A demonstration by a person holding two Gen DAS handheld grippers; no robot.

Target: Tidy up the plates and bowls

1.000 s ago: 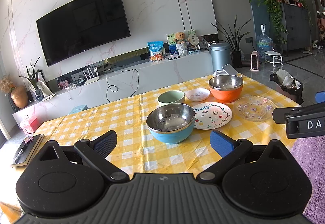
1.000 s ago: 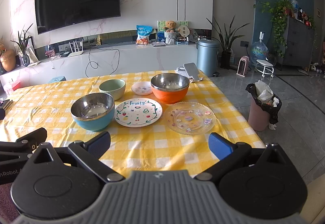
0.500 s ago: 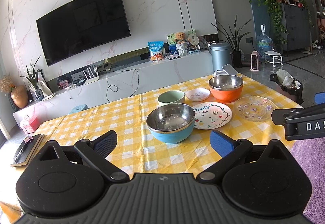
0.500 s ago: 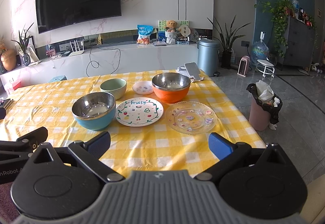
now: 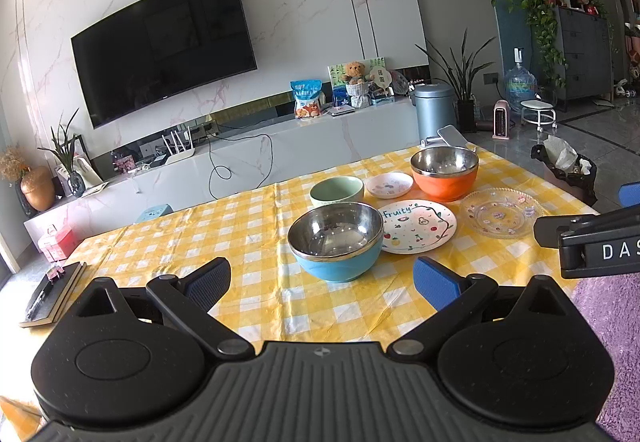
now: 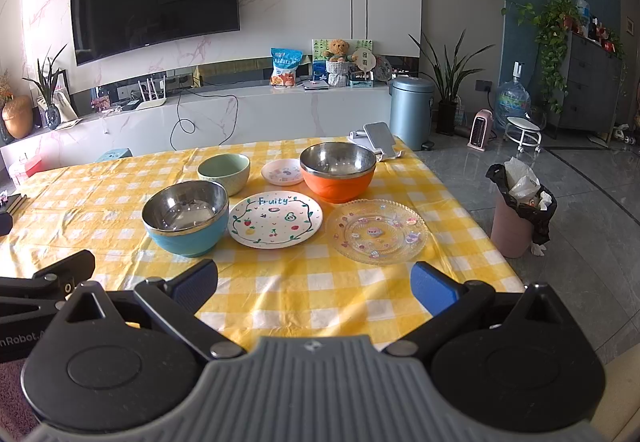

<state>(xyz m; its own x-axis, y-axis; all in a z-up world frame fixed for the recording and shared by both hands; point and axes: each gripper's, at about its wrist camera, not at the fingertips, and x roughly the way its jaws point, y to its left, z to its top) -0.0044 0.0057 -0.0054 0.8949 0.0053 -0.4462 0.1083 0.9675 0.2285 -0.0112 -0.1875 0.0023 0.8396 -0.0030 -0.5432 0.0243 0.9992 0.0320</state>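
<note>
On the yellow checked table [image 6: 120, 201] stand a blue steel-lined bowl [image 6: 185, 217], a green bowl [image 6: 224, 171], an orange steel-lined bowl [image 6: 338, 169], a small pink plate [image 6: 282, 171], a white "Fruity" plate [image 6: 275, 219] and a clear glass plate [image 6: 376, 230]. My right gripper [image 6: 314, 284] hangs open over the near table edge, short of the plates. My left gripper [image 5: 322, 278] is open too, just in front of the blue bowl [image 5: 335, 240]. Both hold nothing.
A phone on a stand [image 6: 380, 139] sits at the table's far right corner. A book [image 5: 52, 294] lies at the left edge. A bin with a black bag [image 6: 520, 209] stands on the floor to the right. A purple rug [image 5: 608, 322] lies beside the table.
The right gripper has crept slightly forward toward the dishes. The left gripper has stayed nearly still. Nothing on the table has moved.
</note>
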